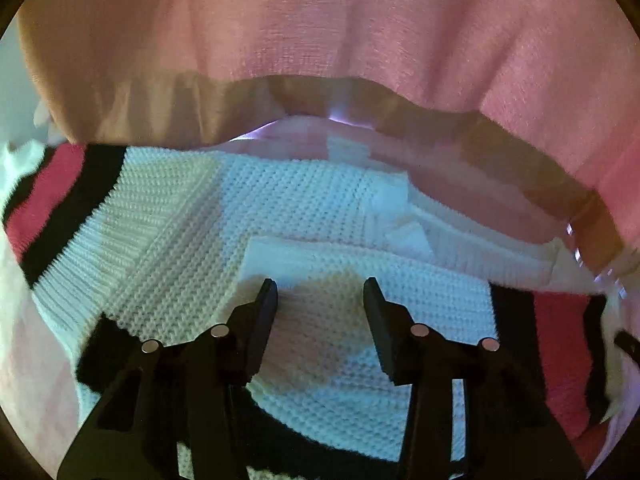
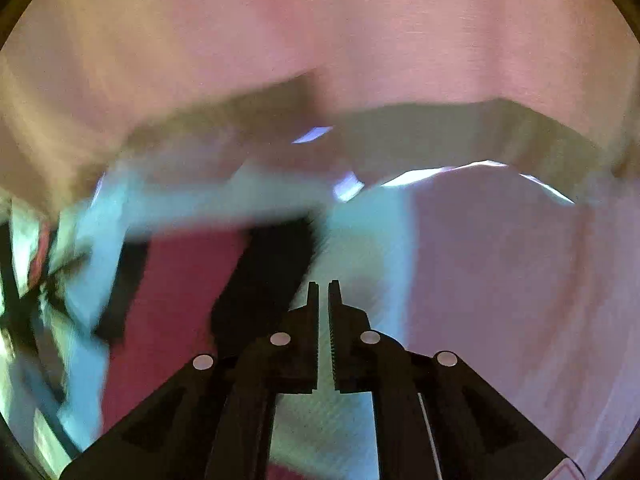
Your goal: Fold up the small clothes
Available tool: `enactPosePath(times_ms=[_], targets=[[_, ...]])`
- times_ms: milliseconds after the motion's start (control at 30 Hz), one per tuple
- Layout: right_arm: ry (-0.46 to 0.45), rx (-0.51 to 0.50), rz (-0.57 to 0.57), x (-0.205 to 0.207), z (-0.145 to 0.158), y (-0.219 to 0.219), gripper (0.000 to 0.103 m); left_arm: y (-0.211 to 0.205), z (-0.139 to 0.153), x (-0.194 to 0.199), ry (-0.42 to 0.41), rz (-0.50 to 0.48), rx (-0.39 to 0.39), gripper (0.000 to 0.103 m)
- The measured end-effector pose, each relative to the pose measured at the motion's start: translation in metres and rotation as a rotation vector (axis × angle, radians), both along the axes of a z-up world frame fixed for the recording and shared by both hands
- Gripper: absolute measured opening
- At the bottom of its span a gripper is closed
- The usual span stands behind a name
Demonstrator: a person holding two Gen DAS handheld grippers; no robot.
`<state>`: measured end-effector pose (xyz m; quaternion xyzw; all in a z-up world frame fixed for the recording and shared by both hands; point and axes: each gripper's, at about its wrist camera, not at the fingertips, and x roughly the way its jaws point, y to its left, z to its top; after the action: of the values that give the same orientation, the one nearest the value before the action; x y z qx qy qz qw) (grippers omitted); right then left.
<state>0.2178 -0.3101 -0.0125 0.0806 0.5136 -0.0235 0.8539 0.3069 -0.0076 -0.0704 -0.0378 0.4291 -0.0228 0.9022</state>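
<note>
Though partly folded, white knit sweater [image 1: 304, 208] shows red-black stripes.

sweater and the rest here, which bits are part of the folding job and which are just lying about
Part of the job:
- white knit sweater with red and black stripes
- left gripper, open over it
- right gripper, fingers nearly shut

Just there:
- pink cloth behind the sweater
- pale surface under it

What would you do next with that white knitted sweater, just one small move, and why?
Probably lower the open left gripper and close it on the folded flap of the white knitted sweater lying between its fingers. The right gripper looks shut, with blurred fabric around it, so it seems unready to grasp.
</note>
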Motion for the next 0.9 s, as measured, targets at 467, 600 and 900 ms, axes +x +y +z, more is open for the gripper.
enactPosePath(times_ms=[467,600,900], targets=[[0.03,-0.06,-0.055,-0.075,-0.006,0.0,0.0,0.051,-0.004,-0.054,0.074,0.015,0.031,0.049],[0.014,-0.042,-0.125,-0.098,0.027,-0.012,0.003,0.066,0.01,-0.071,0.052,0.029,0.087,0.047],[0.066,0.037,-0.061,-0.223,0.036,0.05,0.052,0.118,0.045,-0.176,0.041,0.012,0.063,0.077]])
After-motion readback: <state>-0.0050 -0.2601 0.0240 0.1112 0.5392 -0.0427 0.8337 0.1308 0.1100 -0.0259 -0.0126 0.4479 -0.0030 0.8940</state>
